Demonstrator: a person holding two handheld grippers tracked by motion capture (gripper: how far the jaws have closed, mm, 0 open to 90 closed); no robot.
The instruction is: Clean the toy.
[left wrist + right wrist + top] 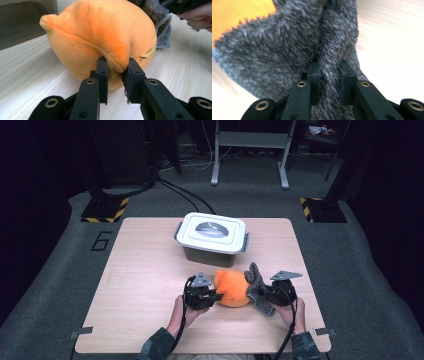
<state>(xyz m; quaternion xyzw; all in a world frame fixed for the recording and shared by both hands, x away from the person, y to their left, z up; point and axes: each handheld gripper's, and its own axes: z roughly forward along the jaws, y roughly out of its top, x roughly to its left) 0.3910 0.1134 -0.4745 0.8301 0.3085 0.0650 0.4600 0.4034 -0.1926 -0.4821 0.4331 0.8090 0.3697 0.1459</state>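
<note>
An orange plush toy [232, 288] lies on the wooden table [140, 285] near its front. My left gripper [216, 296] is at the toy's left side, shut on a fold of its orange fabric [117, 58]. A grey fuzzy cloth piece [256, 285] hangs off the toy's right side. My right gripper [261, 295] is shut on that grey piece [328, 67], which bunches between the jaws in the right gripper view. In the left gripper view the grey cloth [160, 17] shows behind the orange toy [100, 32].
A grey box with a white lid and handle [212, 237] stands just behind the toy at mid-table. The table edges run close to the person's forearms at the front. Cables and frame legs stand on the floor beyond the table.
</note>
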